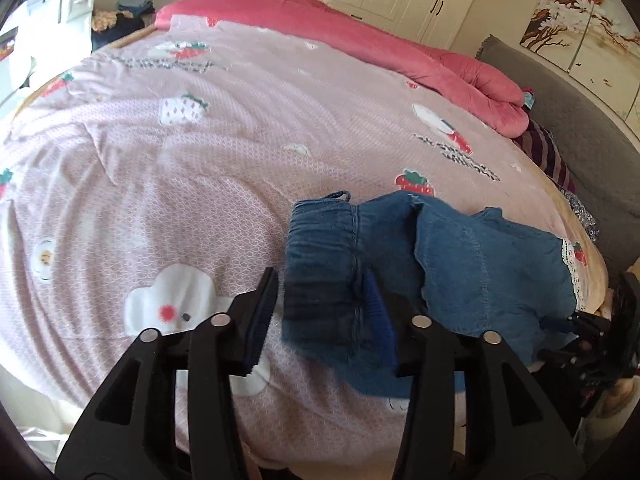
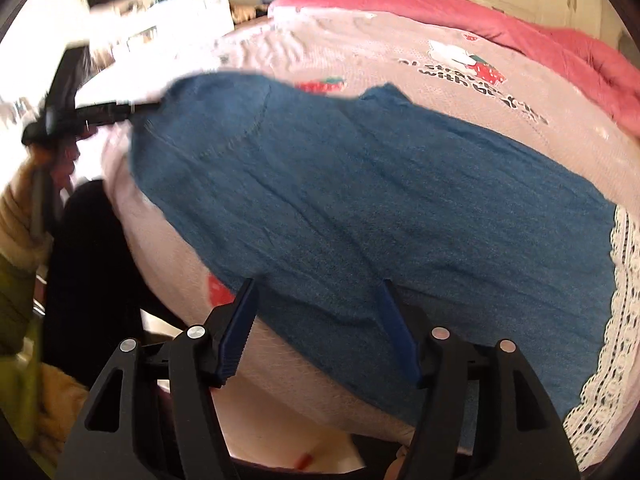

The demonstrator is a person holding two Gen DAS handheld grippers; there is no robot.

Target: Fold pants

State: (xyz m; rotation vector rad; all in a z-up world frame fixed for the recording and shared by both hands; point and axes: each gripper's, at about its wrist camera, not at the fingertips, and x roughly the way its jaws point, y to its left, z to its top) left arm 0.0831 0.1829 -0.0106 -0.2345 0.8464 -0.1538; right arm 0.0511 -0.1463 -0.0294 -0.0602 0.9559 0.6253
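Lying crumpled on the pink strawberry-print quilt (image 1: 180,168) of the bed: blue denim pants (image 1: 460,264), elastic waistband bunched between the parted ribbed pads of the left hand-held gripper (image 1: 326,312), open. From the right wrist: right hand-held gripper (image 2: 316,322) spread open over soft denim; white lace hem (image 2: 616,320) at right.

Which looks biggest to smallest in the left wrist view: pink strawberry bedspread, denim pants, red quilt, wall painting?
1. Pink strawberry bedspread, filling most of the view.
2. Denim pants and red quilt: too close to rank; the pants lie nearer the camera.
3. Wall painting, smallest, though the frame edge cuts it off.
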